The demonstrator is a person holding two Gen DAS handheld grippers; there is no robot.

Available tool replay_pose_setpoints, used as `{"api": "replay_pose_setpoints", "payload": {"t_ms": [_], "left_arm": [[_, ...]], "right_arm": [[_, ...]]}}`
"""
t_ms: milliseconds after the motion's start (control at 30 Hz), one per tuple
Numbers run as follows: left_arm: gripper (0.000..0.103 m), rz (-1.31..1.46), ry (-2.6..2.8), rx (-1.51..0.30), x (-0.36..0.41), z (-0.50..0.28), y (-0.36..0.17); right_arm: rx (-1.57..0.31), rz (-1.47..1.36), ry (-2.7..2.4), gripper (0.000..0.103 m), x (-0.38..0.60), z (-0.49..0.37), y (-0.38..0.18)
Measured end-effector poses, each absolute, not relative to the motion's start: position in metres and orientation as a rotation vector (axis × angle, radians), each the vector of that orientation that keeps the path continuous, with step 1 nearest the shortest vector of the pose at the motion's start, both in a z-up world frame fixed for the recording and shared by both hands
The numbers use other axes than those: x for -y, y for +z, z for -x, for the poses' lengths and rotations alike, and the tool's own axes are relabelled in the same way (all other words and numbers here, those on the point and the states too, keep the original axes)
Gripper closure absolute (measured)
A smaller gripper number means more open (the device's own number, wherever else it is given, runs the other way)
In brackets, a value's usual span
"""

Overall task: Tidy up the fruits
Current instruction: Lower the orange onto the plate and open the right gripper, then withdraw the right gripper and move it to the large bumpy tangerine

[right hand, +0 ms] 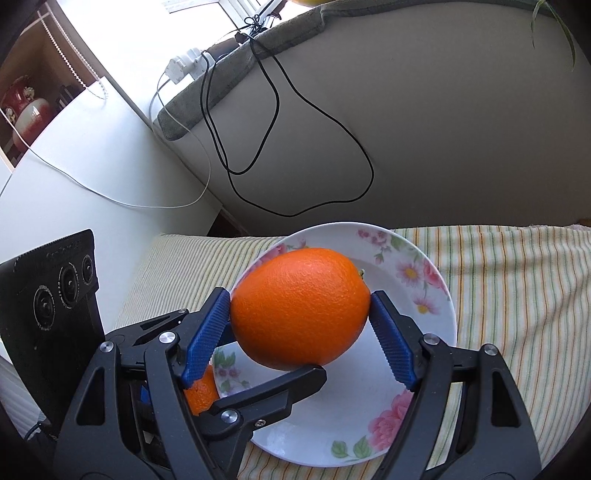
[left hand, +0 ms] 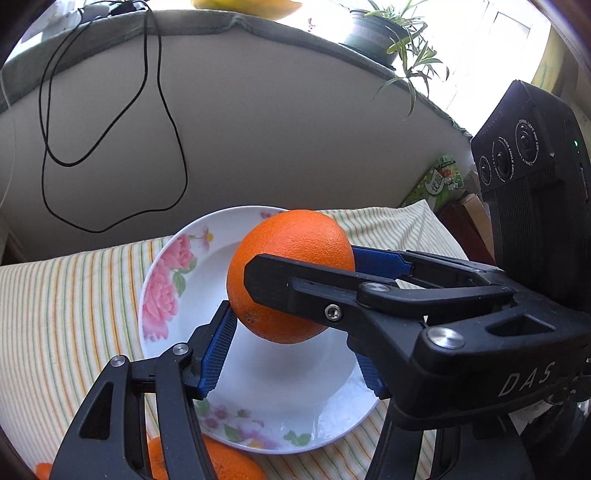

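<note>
An orange hangs just above a white plate with pink flowers. My right gripper is shut on the orange, a blue pad on each side. In the left wrist view the right gripper comes in from the right. My left gripper has one blue pad against the orange's lower left and its other pad is apart from the fruit. Its black finger lies under the orange in the right wrist view.
The plate sits on a striped cloth. Another orange lies on the cloth beside the plate. A grey padded back with black cables rises behind. A potted plant stands on the ledge.
</note>
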State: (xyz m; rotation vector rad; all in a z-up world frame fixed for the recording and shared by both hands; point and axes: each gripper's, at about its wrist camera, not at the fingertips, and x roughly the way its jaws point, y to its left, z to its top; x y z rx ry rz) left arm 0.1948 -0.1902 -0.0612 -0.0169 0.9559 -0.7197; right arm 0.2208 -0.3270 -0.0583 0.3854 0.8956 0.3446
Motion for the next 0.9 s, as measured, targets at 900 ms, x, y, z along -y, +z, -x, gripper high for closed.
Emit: {"api": "replay_pose_setpoints", "payload": {"t_ms": [900], "left_arm": [[0.038,-0.015,-0.674,-0.881,0.186,-0.181,-0.036]], "right_arm": [[-0.827,-0.302,0.266,0.022,0.332,-0.194,-0.032]]}}
